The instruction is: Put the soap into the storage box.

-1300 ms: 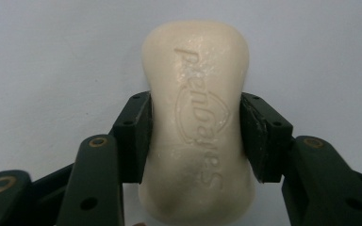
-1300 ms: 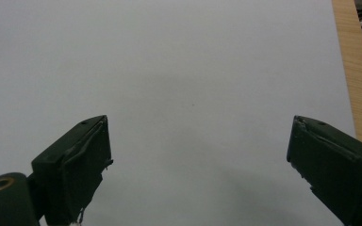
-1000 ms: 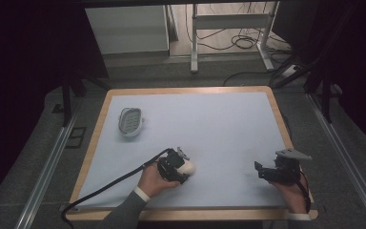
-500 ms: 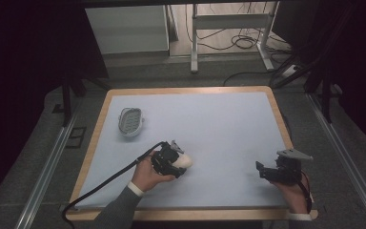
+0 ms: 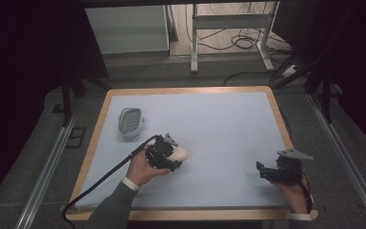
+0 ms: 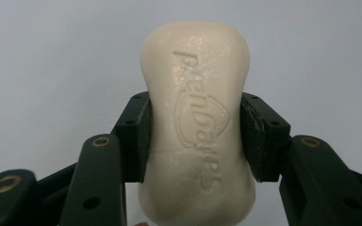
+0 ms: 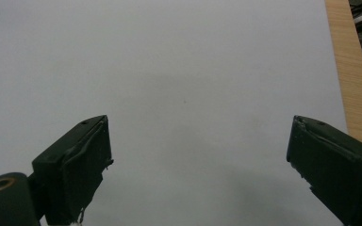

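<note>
At the near right of the bench (image 5: 228,124), the right claw (image 5: 261,171) hangs low over the pale blue surface with its jaws spread wide and nothing between them; the wooden edge runs just to its right. Near left of centre, the left claw (image 5: 175,157) is clamped across the waist of a cream bar of soap (image 6: 197,122), embossed lettering facing up, its rounded end poking out past the pads. Farther off to the left, a white ridged soap dish (image 5: 130,121) lies on the bench, well apart from the soap.
</note>
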Motion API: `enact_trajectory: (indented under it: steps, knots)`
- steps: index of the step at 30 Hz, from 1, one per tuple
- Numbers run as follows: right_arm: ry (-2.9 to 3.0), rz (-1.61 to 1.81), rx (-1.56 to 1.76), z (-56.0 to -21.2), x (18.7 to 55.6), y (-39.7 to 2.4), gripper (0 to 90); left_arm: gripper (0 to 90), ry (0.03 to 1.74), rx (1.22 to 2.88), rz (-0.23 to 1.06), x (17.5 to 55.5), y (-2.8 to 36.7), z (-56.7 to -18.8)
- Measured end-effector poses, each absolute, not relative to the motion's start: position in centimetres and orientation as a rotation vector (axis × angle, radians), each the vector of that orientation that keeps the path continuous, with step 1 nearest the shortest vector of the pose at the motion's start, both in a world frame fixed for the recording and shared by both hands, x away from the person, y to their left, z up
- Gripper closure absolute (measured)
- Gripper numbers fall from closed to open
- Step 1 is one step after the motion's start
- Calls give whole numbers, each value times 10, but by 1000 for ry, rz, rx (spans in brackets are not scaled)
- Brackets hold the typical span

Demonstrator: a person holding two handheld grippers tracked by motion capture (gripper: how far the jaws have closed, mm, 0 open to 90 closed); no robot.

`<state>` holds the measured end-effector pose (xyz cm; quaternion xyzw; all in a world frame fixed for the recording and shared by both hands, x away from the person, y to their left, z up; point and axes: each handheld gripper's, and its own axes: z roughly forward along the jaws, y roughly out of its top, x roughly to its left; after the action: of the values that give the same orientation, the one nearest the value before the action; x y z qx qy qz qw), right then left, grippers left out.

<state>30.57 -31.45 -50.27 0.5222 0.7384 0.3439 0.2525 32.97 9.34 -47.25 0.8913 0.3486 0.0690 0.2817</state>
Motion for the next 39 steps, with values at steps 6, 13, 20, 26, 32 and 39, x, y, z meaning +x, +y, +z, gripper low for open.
enact_trajectory:
  steps: [6,13,20,26,32,39]
  knots:
    - [2009,934,1424,-503,306,-315,69,495,957,2361,210,336,105,-463]
    - [2013,931,1427,-503,306,-314,70,495,974,2349,232,340,113,-456]
    - [2011,932,1429,-503,306,-315,70,495,983,2341,249,342,118,-453]
    - [2008,927,1433,-504,306,-315,70,495,990,2336,253,343,121,-450]
    - [2010,930,1433,-503,306,-315,71,495,996,2329,259,345,126,-446]
    - [2006,924,1440,-504,306,-316,71,495,1013,2303,275,347,131,-442]
